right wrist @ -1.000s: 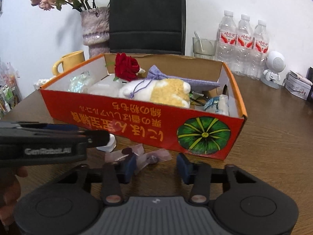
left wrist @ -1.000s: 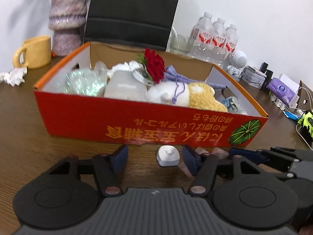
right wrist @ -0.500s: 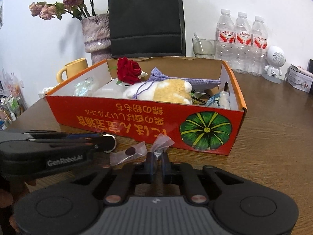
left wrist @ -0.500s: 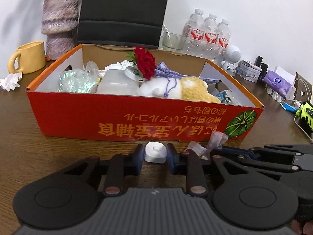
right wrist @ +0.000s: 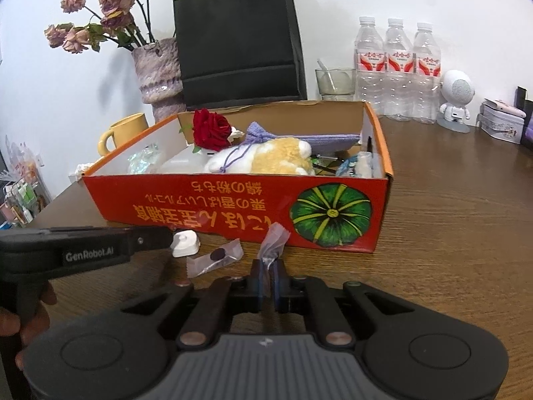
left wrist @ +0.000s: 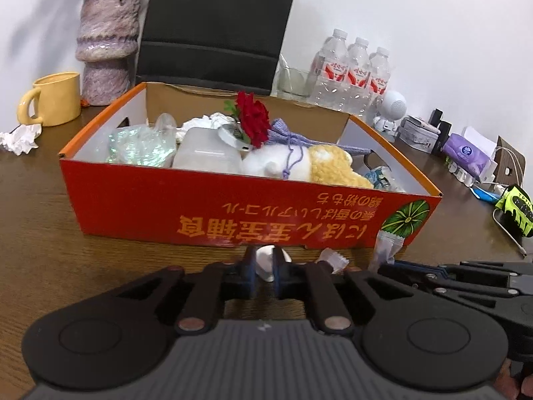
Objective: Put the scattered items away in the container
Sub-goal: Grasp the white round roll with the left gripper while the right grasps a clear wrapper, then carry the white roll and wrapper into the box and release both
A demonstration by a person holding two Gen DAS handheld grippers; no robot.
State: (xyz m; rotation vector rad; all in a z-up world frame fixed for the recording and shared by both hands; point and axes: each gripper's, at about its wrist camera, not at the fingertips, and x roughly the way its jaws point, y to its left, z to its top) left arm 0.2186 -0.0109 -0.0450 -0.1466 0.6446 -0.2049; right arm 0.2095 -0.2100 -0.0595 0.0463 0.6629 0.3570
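The left gripper [left wrist: 265, 265] has its jaws drawn in tight on a small white plastic piece [left wrist: 266, 261], which sits pinched between the pads just in front of the red box's front wall. In the right wrist view that same white piece [right wrist: 185, 244] shows at the tip of the left gripper [right wrist: 166, 238], low over the tabletop [right wrist: 449, 233].

The right gripper [right wrist: 266, 275] has its jaws nearly closed on one clear candy wrapper [right wrist: 271, 241], whose free end stands up at 12 o'clock from the pads. A second clear wrapper [right wrist: 213, 260] with a dark sweet inside lies flat on the tabletop at about 10 o'clock from those jaws, between the two grippers and touching neither.

The red box [right wrist: 233, 205], printed with a green pumpkin, stands just beyond both grippers at 12 o'clock. Inside it, left to right: one crinkled iridescent bag [left wrist: 140, 145], one frosted plastic tub [left wrist: 206, 153], one red rose [right wrist: 211, 130], one white-and-yellow plush toy [right wrist: 266, 160], one lilac drawstring pouch [right wrist: 260, 135].

Behind the box, left to right: one yellow mug [left wrist: 53, 98], one mottled purple vase [left wrist: 106, 43] of dried roses, one black paper bag [right wrist: 238, 40], one drinking glass [right wrist: 334, 81], three water bottles [right wrist: 398, 66], one small white robot figure [right wrist: 456, 100].
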